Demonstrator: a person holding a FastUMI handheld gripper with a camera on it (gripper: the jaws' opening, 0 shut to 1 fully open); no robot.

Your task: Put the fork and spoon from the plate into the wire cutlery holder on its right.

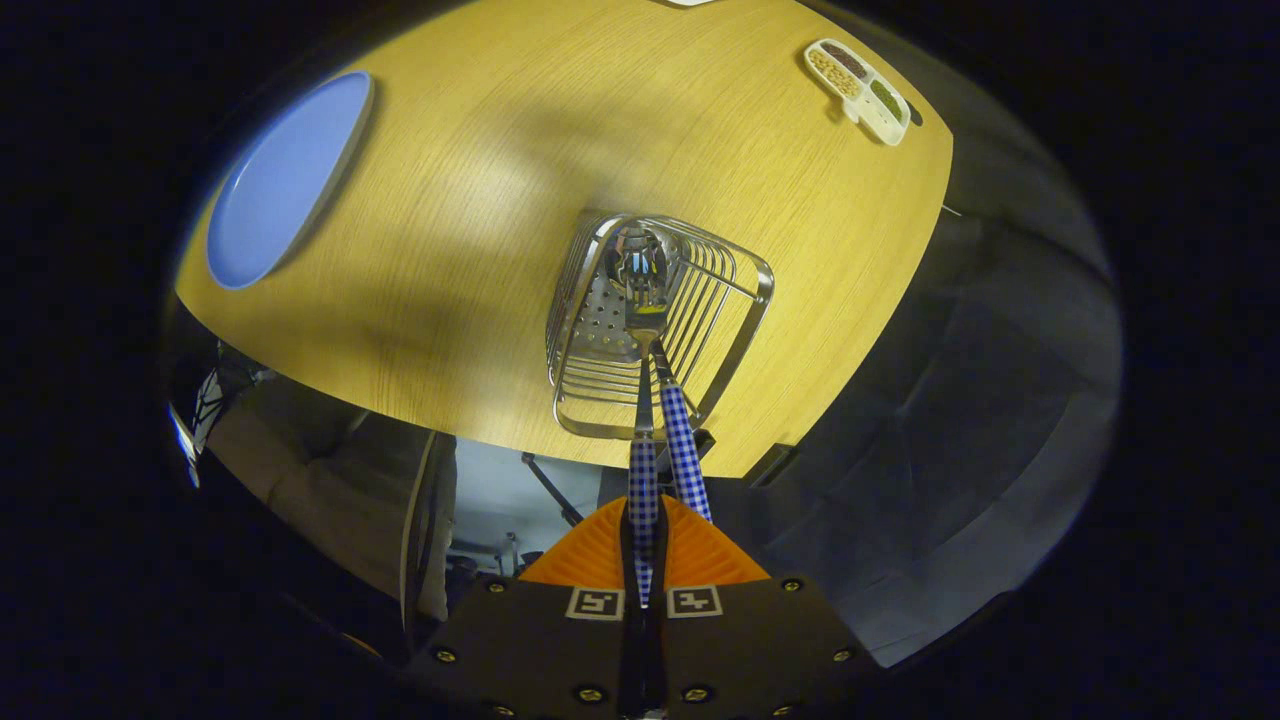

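The wire cutlery holder [700, 300] stands on the wooden table [480, 200], just ahead of my fingers and near the table's edge. Two utensils with blue checked handles have their metal heads [642, 275] down inside it. My gripper [643, 515] is shut on the left handle [642, 480], which runs back between the fingers. The right handle [685, 450] leans free over the holder's near rim, beside the right fingertip. I cannot tell which of the two is the fork. The blue plate [280, 180] lies far to the left with nothing on it.
A small white divided tray [862, 92] holding beans sits at the far right of the table. The table's edge runs just under the holder. Beyond it lie dark cloth on the right and furniture and floor below.
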